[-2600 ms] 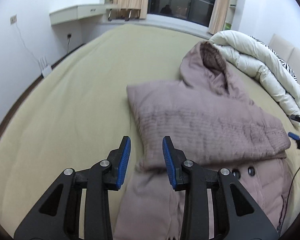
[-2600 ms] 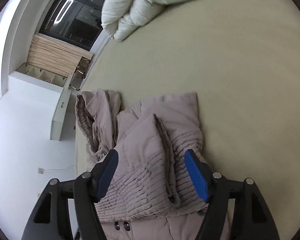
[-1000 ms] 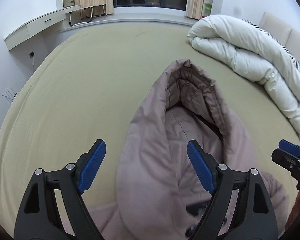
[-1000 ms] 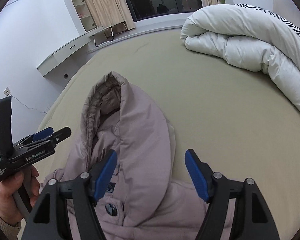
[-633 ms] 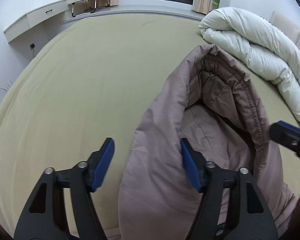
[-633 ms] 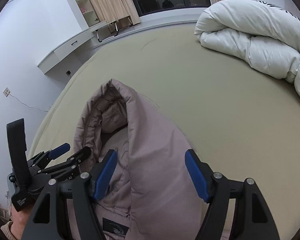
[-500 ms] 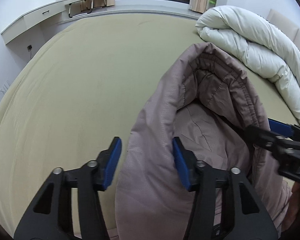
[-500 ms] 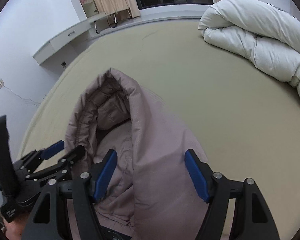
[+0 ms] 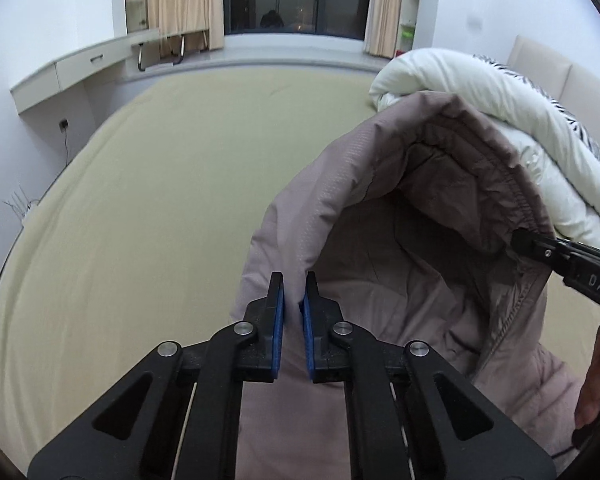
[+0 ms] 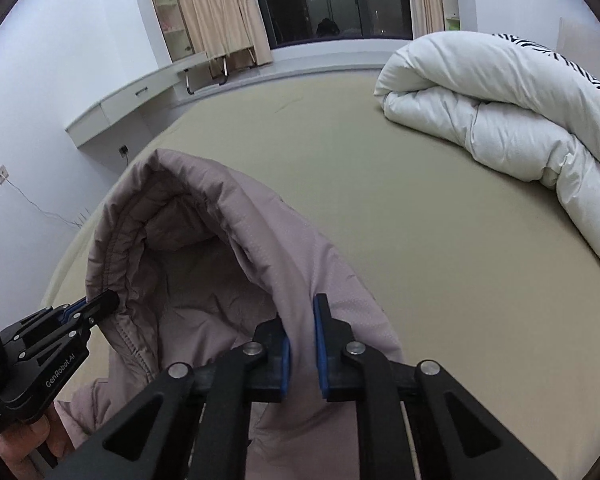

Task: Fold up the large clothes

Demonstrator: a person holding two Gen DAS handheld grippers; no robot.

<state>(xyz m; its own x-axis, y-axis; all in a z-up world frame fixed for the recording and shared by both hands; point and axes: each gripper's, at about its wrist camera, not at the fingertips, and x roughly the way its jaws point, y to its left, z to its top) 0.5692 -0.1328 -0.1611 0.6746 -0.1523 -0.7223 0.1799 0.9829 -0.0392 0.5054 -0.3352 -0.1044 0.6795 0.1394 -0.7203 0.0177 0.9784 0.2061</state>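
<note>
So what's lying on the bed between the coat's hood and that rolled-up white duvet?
Nothing: in the right wrist view, only bare olive sheet separates the hood from the duvet.

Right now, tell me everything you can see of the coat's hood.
The hood is dusty mauve, lightly padded fabric with a gathered, stitched rim and a creased lining of the same colour. It stands raised above the beige bed, opening toward the cameras. The left gripper is shut on one side of it and the right gripper on the other. The white duvet lies beyond, apart from it.
</note>
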